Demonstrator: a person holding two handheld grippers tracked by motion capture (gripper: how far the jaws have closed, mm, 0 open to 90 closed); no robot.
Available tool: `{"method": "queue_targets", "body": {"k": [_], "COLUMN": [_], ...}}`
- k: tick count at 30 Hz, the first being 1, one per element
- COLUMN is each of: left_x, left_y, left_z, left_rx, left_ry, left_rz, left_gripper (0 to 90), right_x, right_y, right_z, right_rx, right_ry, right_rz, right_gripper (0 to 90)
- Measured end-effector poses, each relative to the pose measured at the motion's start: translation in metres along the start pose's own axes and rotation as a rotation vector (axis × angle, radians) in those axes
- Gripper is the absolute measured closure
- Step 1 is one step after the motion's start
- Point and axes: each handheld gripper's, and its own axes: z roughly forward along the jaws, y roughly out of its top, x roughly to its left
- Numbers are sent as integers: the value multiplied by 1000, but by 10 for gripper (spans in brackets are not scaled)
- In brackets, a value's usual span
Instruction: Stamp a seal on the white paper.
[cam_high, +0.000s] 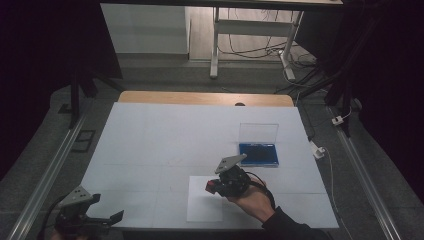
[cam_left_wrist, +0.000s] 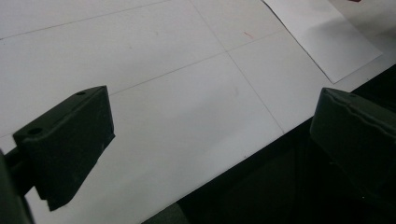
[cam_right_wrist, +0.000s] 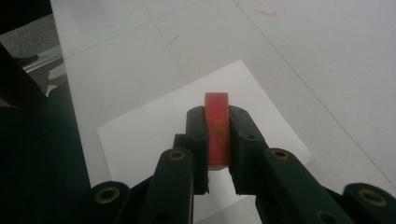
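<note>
My right gripper (cam_high: 213, 187) (cam_right_wrist: 217, 122) is shut on a small red block (cam_high: 210, 186) (cam_right_wrist: 217, 111) with yellowish marks on its side. It hovers over a white sheet of paper (cam_high: 202, 206) (cam_right_wrist: 149, 128) near the table's front edge. A person's hand holds this gripper from the lower right. My left gripper (cam_high: 106, 219) (cam_left_wrist: 210, 135) sits at the front left corner of the table. Its jaws stand wide apart with nothing between them, over the table's edge. The sheet of paper (cam_left_wrist: 322, 32) lies to its upper right.
A blue pad in an open case (cam_high: 258, 154) with an upright clear lid (cam_high: 258, 132) lies on the white table cover (cam_high: 165, 140) beyond the right gripper. Metal rails (cam_high: 47, 170) flank the table. A desk frame (cam_high: 216, 45) and cables stand on the floor behind.
</note>
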Motion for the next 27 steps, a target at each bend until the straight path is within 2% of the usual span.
{"method": "queue_targets", "body": {"k": [11, 13, 18, 27], "left_x": [0, 0, 0, 0], "left_y": [0, 0, 0, 0], "left_z": [0, 0, 0, 0], "left_rx": [0, 0, 0, 1], "left_ry": [0, 0, 0, 0], "left_rz": [0, 1, 2, 4], "left_gripper": [0, 0, 0, 0], "right_x": [11, 11, 12, 9], "right_y": [4, 4, 1, -2], "right_z": [13, 16, 25, 31], "right_rx": [20, 34, 55, 68], "right_ry": [8, 1, -1, -11], "right_rz": [-43, -62, -75, -83], "right_gripper": [793, 793, 793, 792]}}
